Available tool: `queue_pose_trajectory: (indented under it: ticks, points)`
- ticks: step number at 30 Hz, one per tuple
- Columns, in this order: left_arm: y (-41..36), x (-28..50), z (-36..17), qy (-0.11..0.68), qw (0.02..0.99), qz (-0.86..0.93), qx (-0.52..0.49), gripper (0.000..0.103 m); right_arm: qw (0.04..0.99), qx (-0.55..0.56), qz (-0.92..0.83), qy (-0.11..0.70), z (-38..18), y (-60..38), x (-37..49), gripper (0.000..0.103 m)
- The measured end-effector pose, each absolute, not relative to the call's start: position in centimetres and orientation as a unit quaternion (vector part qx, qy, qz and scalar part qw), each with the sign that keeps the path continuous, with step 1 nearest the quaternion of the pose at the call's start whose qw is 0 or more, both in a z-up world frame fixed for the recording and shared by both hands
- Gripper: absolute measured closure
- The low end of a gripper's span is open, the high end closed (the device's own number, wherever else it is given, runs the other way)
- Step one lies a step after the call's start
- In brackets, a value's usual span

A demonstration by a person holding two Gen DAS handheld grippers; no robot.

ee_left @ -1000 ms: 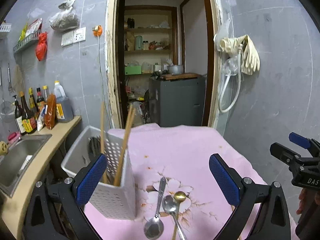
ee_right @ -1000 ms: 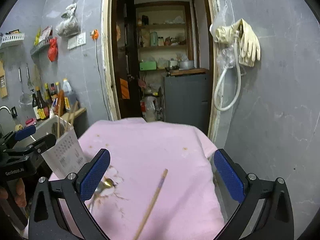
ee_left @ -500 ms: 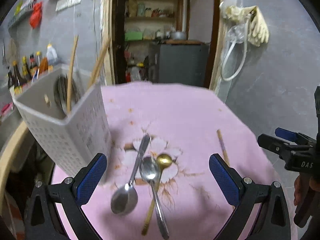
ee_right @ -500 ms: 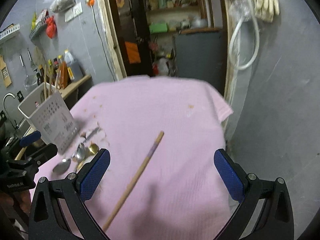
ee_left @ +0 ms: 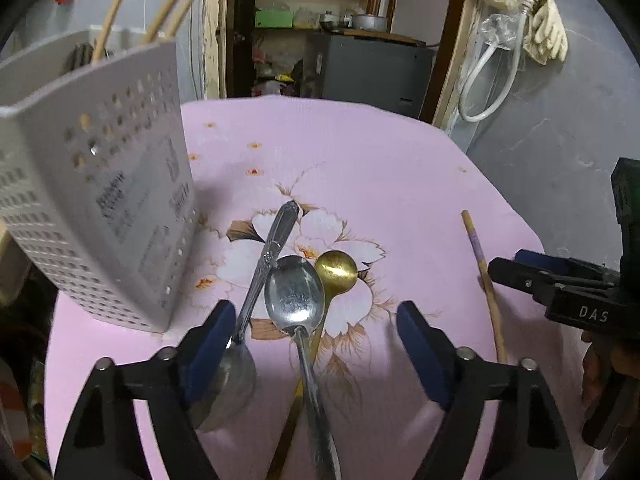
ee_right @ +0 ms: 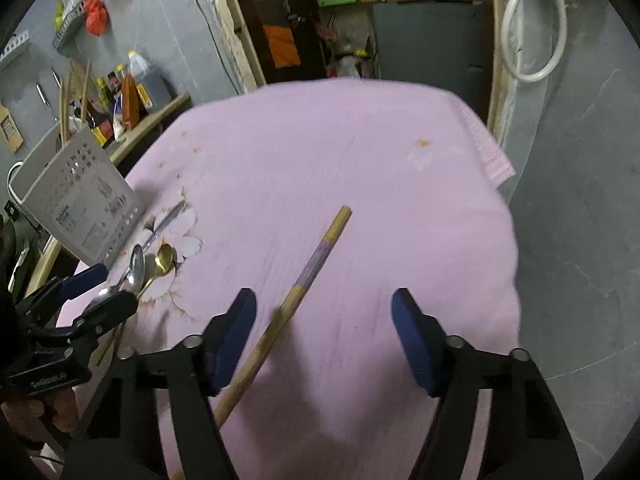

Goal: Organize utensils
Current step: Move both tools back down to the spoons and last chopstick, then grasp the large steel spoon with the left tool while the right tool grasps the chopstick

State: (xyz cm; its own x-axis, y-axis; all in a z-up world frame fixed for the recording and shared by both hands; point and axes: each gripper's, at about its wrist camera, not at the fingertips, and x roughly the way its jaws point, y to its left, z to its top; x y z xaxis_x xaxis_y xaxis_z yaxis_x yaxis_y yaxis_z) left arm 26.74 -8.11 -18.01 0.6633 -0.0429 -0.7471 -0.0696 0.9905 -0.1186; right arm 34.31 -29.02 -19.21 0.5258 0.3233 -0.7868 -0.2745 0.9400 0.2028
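Spoons (ee_left: pixel 296 300) lie between the spread left tongs (ee_left: pixel 316 344) near the counter's front-left edge: stiff, thin, slippery metal, flat on pink cloth (ee_right: pixel 360 152), probably best pinched at mid-handle. Right tongs (ee_right: pixel 324 336), also spread and empty, straddle a light wooden chopstick (ee_right: pixel 296 292); its near end runs out of frame. Only the left view shows chopsticks standing in the white caddy (ee_left: pixel 92 200) farther left.

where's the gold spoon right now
In the left wrist view the gold spoon lies on the pink cloth, its bowl touching the right side of a silver spoon.
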Motion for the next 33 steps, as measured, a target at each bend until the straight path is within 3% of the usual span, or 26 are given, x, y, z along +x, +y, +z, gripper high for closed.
queue_pose_trajectory:
  ticks: [8, 13, 15, 17, 22, 33]
  points:
    - [-7.0, 28.8, -18.8, 0.426, 0.901, 0.021, -0.081, 0.045, 0.86, 0.015, 0.175, 0.479, -19.6, -26.9, 35.6, 0.066]
    - [-6.5, 29.4, -19.1, 0.43, 0.898, 0.02, -0.087, 0.057, 0.855, 0.019, 0.169, 0.49, -19.4, -26.4, 36.4, 0.067]
    - [-6.6, 29.5, -19.1, 0.433, 0.897, 0.017, -0.088, 0.067, 0.853, 0.025, 0.166, 0.493, -19.5, -26.1, 36.6, 0.075]
    - [-6.7, 29.6, -19.0, 0.436, 0.895, 0.012, -0.09, 0.07, 0.853, 0.025, 0.162, 0.495, -19.5, -25.8, 36.6, 0.08]
    - [-7.3, 29.6, -18.7, 0.444, 0.891, -0.01, -0.095, 0.07, 0.845, 0.039, 0.167, 0.506, -19.7, -25.4, 36.0, 0.092]
    - [-8.7, 28.2, -18.0, 0.484, 0.866, -0.065, -0.106, 0.07, 0.814, 0.072, 0.176, 0.55, -20.1, -26.6, 34.5, 0.093]
